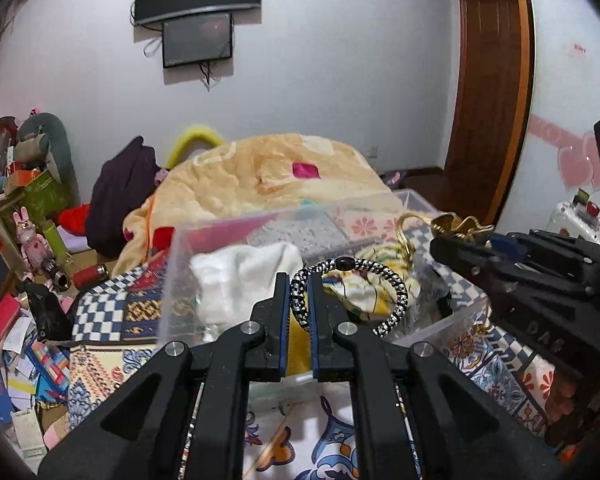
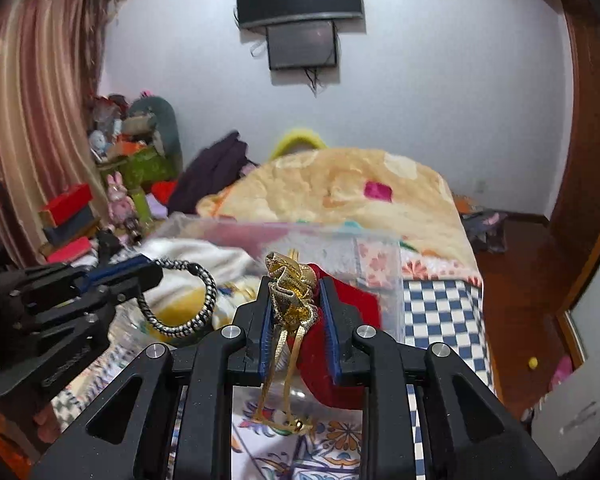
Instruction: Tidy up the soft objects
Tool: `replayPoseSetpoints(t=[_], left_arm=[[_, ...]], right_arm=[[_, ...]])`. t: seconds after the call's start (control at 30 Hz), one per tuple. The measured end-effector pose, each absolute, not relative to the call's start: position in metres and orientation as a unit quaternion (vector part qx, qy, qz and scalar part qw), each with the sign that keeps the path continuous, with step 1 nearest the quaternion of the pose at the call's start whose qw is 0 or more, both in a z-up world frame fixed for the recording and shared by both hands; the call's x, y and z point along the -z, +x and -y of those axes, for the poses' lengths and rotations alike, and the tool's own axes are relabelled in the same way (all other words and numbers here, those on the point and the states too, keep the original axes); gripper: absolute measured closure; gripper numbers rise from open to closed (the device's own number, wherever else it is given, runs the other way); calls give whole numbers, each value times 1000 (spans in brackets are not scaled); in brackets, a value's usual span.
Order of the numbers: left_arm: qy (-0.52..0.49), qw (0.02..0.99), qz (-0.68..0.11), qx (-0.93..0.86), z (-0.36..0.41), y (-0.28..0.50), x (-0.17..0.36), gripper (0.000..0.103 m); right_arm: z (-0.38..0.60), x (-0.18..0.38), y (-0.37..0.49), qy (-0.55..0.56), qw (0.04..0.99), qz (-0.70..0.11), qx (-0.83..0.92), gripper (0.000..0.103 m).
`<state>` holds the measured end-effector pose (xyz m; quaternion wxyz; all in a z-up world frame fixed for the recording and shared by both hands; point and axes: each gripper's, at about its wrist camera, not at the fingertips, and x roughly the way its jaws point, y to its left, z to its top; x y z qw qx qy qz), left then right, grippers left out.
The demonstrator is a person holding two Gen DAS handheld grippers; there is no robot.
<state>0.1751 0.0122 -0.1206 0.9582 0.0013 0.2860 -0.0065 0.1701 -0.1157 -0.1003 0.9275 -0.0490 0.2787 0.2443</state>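
Hair ties dangle over the clear bin [image 1: 172, 280]: left gripper [image 1: 299, 292] pinches the braided band [image 1: 396, 296], right gripper [image 2: 294, 300] the gold bow [image 2: 288, 288], either might slip outside its near edge.

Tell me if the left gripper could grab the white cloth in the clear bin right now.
Probably not yet. The left gripper is shut on the braided hair tie, so its jaws are occupied. The white cloth lies uncovered in the clear bin just ahead, so the path looks free once the tie is released.
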Motion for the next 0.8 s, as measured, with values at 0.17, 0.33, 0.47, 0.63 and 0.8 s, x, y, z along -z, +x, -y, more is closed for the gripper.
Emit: replayPoseSetpoints(t=[0.17,0.33,0.47,0.63,0.8], left_arm=[[1,951,-309,11,-12,180,131,87],[-13,955,-296,8,-15,169,124,62],[-30,960,-278,17,-20,154,106,59],[-41,969,-244,23,-25,130,77,55],[-47,978,-201,29,-27,100,45,49]], right_arm=[[118,109,176,-52,918,-310,-244,59],[127,99,162,-56,925,-293,-236,36],[133,83,152,-57,931,-273,-237,32],[143,58,135,-51,939,-240,-242,30],[151,27,113,-42,948,-197,-246,26]])
